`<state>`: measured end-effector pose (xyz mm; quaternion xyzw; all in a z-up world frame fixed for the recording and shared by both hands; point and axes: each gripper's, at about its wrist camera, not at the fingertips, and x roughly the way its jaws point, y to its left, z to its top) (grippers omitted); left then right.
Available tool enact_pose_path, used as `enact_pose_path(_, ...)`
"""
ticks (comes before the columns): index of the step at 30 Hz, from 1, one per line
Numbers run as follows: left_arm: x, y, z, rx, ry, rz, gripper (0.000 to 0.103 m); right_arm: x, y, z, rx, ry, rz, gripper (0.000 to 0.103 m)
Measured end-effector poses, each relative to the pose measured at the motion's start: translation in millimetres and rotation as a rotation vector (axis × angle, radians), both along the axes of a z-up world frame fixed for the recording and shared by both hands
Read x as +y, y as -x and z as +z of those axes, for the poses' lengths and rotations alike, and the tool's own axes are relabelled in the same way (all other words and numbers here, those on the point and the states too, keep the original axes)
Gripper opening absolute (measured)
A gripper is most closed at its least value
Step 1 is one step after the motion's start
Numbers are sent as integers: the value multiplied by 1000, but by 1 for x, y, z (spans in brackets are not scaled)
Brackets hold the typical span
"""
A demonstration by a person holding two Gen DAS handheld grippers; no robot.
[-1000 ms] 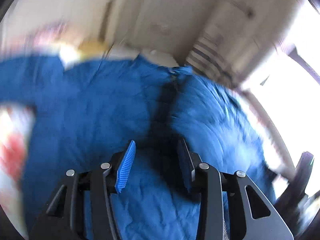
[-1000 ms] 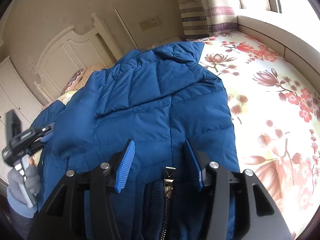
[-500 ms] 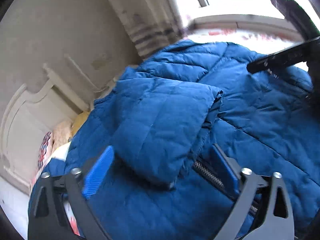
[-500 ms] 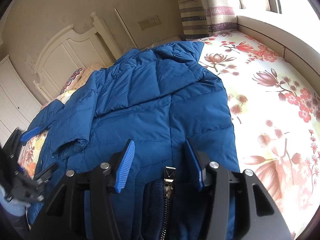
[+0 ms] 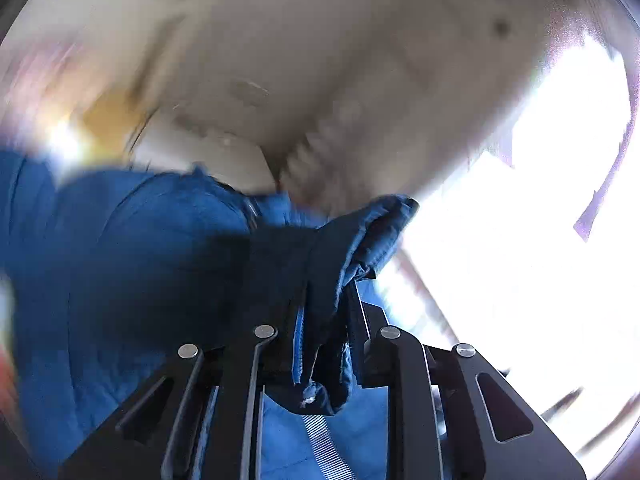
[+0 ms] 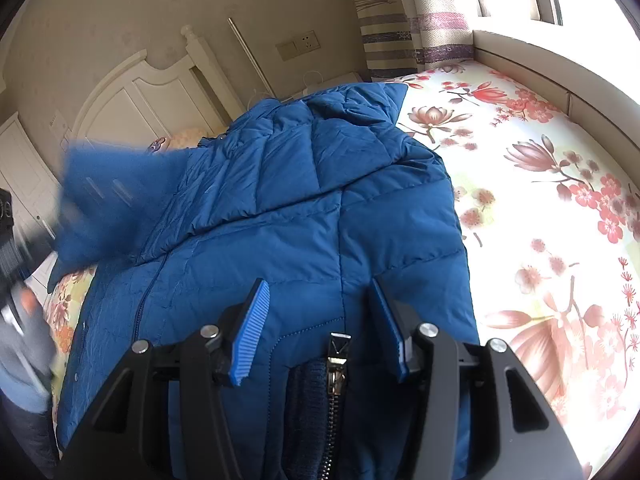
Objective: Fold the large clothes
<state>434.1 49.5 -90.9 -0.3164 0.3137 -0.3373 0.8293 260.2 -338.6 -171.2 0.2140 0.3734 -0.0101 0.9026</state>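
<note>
A big blue puffer jacket (image 6: 320,208) lies spread on the flowered bed sheet (image 6: 540,200). My right gripper (image 6: 318,284) hovers over its lower front, open, with the zipper pull (image 6: 336,344) just behind the pads and nothing pinched. In the left wrist view my left gripper (image 5: 326,304) is closing its jaws on a bunched fold of the jacket's sleeve (image 5: 372,236), which sticks up between the pads. The right wrist view shows that sleeve (image 6: 104,196) lifted and blurred at the left.
A white headboard (image 6: 132,92) and a beige wall stand behind the jacket. A striped curtain (image 6: 400,20) and a bright window ledge (image 6: 540,64) border the bed on the right. A gloved hand (image 6: 24,332) shows at the left edge.
My left gripper opened wide over the folded sleeve, then closed on it and swung it upward. The sleeve left the jacket's front. The right gripper kept still.
</note>
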Motion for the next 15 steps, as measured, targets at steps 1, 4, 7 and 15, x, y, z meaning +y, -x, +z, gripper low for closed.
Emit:
enact_pose_path(1, 25, -8, -9, 51, 110, 60, 21, 0, 0, 0, 0, 0, 0, 52)
enact_pose_path(4, 80, -26, -53, 223, 194, 199, 23, 0, 0, 0, 1, 1, 0, 52)
enact_pose_path(7, 90, -29, -86, 328, 188, 229, 30, 0, 0, 0, 4, 2, 0, 52)
enact_pose_path(15, 85, -26, -99, 285, 191, 186, 31, 3, -1, 2, 4, 22, -7, 52)
